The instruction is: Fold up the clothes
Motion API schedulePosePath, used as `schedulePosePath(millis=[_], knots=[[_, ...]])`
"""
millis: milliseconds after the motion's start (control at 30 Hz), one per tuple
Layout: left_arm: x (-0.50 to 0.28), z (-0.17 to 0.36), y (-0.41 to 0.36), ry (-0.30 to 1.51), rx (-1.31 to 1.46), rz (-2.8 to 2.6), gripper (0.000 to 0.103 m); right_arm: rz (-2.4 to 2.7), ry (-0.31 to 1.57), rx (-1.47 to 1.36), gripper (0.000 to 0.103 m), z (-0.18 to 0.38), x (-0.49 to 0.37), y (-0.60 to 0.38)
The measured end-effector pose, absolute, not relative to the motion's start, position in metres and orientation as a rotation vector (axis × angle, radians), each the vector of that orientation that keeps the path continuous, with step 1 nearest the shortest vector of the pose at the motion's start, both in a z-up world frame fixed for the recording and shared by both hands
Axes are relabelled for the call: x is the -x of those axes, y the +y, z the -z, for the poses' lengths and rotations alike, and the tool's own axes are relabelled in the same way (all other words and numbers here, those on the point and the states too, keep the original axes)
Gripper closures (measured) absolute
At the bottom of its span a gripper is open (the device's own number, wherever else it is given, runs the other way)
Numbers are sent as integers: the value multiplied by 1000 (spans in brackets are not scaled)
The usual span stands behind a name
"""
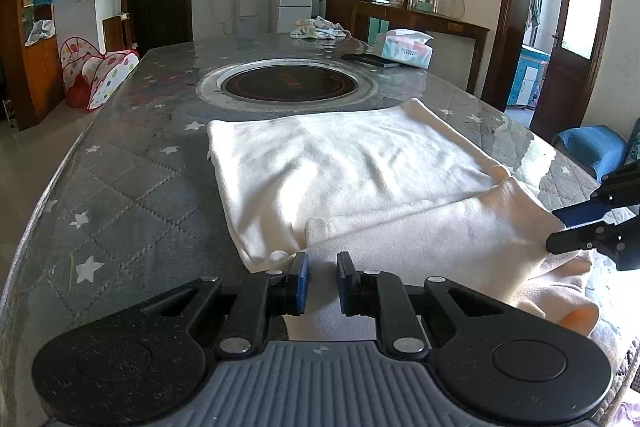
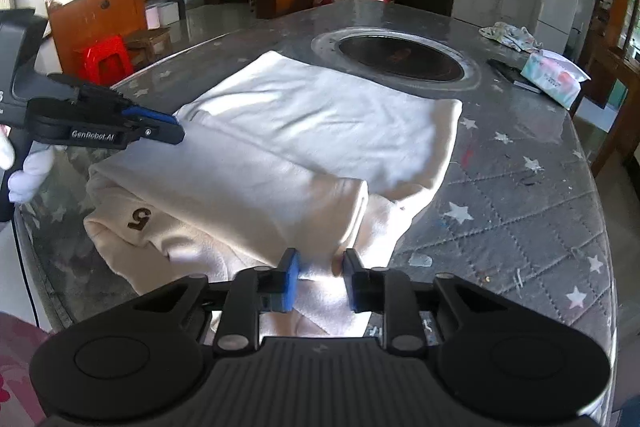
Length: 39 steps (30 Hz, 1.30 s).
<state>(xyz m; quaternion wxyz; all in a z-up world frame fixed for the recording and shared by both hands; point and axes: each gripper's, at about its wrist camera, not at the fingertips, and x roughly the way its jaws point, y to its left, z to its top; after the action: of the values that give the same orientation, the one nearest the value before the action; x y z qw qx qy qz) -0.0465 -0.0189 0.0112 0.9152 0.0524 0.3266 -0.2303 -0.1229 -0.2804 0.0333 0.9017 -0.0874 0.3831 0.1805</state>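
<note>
My left gripper [image 1: 322, 281] has its fingers [image 1: 301, 277] a little apart, with the near edge of the white garment [image 1: 340, 163] between them. I cannot tell if the pads press on the cloth. My right gripper [image 2: 319, 281] has its fingers [image 2: 289, 281] nearly together and pinching a bunched bit of the same garment at its near edge.

The garment lies on the grey quilted worktop [image 1: 132, 195] with little white stars. Its near part is folded over the rest. In the right wrist view a dark mark shaped like a 5 [image 2: 140, 218] shows on the cloth at the near left. My left gripper shows in that view too, above the left side of the garment, with a white-gloved hand [image 2: 28, 171] holding it.

Farther off, a round black cooktop [image 1: 291, 85] is set into the worktop just past the garment. Past that, on the far right, lie a pack of tissues [image 1: 406, 47] and a crumpled cloth [image 1: 318, 27].
</note>
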Motion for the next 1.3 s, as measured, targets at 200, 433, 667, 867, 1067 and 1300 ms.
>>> schedulePosePath(millis=[200, 433, 667, 867, 1067, 1300], knots=[[45, -12, -17, 674, -115, 490, 84, -404, 785, 137, 97, -51, 132, -283], [47, -16, -17, 675, -142, 500, 84, -372, 817, 161, 90, -43, 130, -288], [54, -30, -31, 642, -145, 550, 83, -382, 714, 169, 90, -57, 110, -277], [51, -16, -43, 681, -159, 566, 83, -397, 741, 188, 89, -34, 81, -262], [59, -18, -36, 672, -173, 564, 76, -405, 755, 218, 85, -32, 91, -265], [87, -19, -42, 648, -249, 615, 71, -472, 762, 283, 85, -33, 119, -258]])
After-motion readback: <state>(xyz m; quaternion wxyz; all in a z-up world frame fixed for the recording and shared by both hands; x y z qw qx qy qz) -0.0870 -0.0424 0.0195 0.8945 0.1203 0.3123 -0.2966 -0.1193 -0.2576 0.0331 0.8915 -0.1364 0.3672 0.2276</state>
